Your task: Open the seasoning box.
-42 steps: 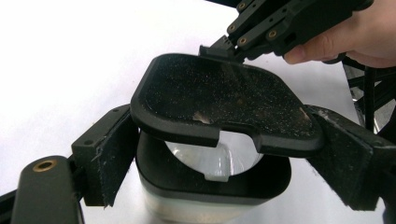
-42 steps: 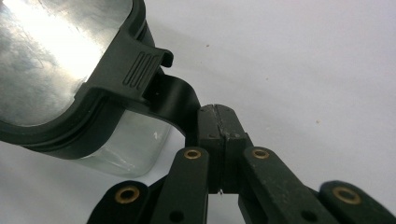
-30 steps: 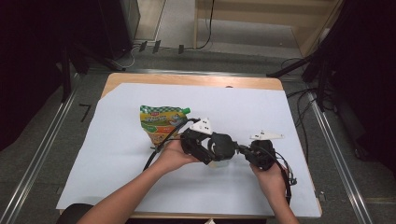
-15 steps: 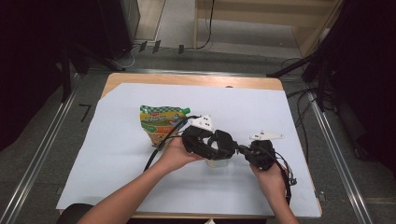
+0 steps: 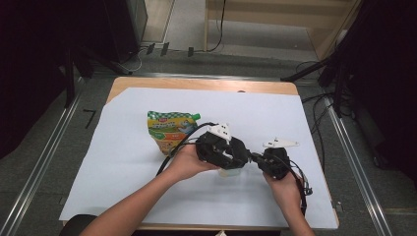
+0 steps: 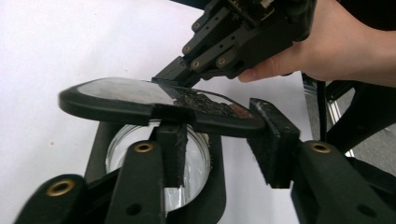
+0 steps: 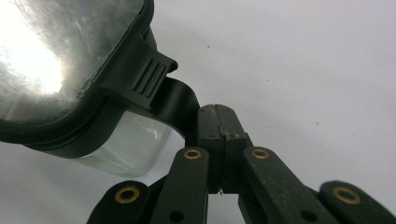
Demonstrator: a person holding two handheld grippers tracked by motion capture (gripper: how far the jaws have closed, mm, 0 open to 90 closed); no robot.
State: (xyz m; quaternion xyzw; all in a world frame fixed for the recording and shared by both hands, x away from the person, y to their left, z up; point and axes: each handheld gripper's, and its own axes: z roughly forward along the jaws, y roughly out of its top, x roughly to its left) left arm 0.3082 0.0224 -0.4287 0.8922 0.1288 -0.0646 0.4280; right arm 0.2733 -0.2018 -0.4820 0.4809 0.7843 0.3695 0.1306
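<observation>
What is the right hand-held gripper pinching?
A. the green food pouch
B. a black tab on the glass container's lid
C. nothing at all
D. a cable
B: in the right gripper view the right hand-held gripper has its jaws shut on the black plastic tab of the dark-rimmed clear lid on the small clear glass container.

My left tongs have just been closing around the lid of the glass jar, pads not yet pressing.
</observation>
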